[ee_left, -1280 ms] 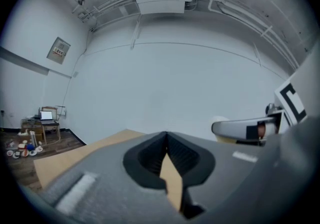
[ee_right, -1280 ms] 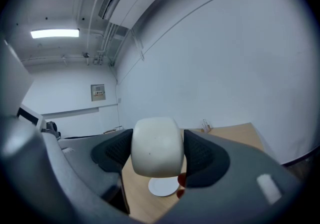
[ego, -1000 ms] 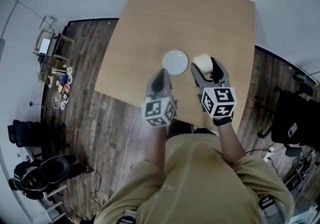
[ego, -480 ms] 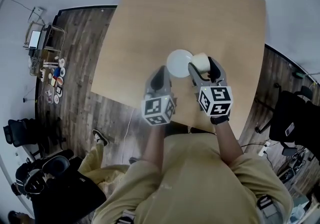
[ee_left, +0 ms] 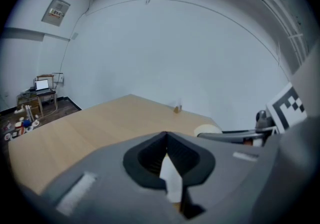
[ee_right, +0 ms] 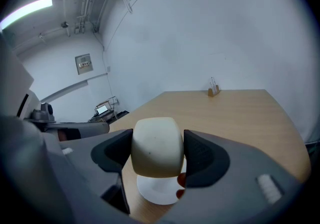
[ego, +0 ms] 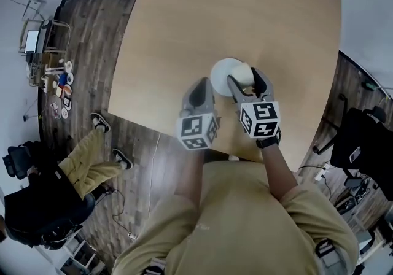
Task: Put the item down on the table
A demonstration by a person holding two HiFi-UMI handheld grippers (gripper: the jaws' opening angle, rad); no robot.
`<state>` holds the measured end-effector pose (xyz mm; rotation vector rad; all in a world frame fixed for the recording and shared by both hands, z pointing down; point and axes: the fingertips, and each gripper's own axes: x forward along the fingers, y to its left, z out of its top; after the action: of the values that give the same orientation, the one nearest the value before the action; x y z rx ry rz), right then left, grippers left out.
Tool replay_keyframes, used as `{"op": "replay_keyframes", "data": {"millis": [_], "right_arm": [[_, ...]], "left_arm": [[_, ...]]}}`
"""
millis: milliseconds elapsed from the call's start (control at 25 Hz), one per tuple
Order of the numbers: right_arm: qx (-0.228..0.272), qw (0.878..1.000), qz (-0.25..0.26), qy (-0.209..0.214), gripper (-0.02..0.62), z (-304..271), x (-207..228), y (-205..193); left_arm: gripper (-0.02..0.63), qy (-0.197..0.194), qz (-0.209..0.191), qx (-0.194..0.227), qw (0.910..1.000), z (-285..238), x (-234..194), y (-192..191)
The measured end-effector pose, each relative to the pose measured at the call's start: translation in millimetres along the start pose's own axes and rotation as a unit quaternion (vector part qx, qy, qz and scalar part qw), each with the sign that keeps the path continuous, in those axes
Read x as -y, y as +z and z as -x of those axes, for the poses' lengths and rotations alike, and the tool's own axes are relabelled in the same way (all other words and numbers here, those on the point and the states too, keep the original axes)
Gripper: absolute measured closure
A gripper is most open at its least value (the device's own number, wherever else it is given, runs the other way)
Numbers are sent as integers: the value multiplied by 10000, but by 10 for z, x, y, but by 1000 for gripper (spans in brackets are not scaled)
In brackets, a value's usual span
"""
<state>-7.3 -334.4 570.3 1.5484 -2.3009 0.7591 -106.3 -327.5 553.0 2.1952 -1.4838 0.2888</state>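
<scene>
Right gripper [ee_right: 157, 154] clamps a cream cup [ee_right: 156, 140] over a white saucer [ee_right: 159, 192]; left gripper [ee_left: 166, 162] is closed, empty.

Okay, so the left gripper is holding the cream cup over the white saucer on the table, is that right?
Not quite. It is the right gripper that holds the cream cup, not the left. The right gripper view shows its jaws closed on the cup's two sides. The rest stands: the cup is over the white saucer on the table.

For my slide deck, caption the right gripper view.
Right gripper clamps a cream cup above a white saucer on the wooden table.
</scene>
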Motion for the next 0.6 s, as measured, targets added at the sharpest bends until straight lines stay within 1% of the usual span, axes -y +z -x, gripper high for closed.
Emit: {"op": "replay_keyframes", "data": {"millis": [240, 440, 600], "right_arm": [[-496, 9987, 35, -77, 273, -425, 95, -357], [-898, 9959, 76, -97, 273, -616, 182, -669], [-1165, 9930, 154, -63, 273, -800, 181, -829]], "left_arm": [[604, 84, 134, -377, 9992, -318, -286, -254], [604, 120, 219, -637, 9977, -462, -361, -490], [604, 137, 294, -796, 9963, -565, -420, -604]]}}
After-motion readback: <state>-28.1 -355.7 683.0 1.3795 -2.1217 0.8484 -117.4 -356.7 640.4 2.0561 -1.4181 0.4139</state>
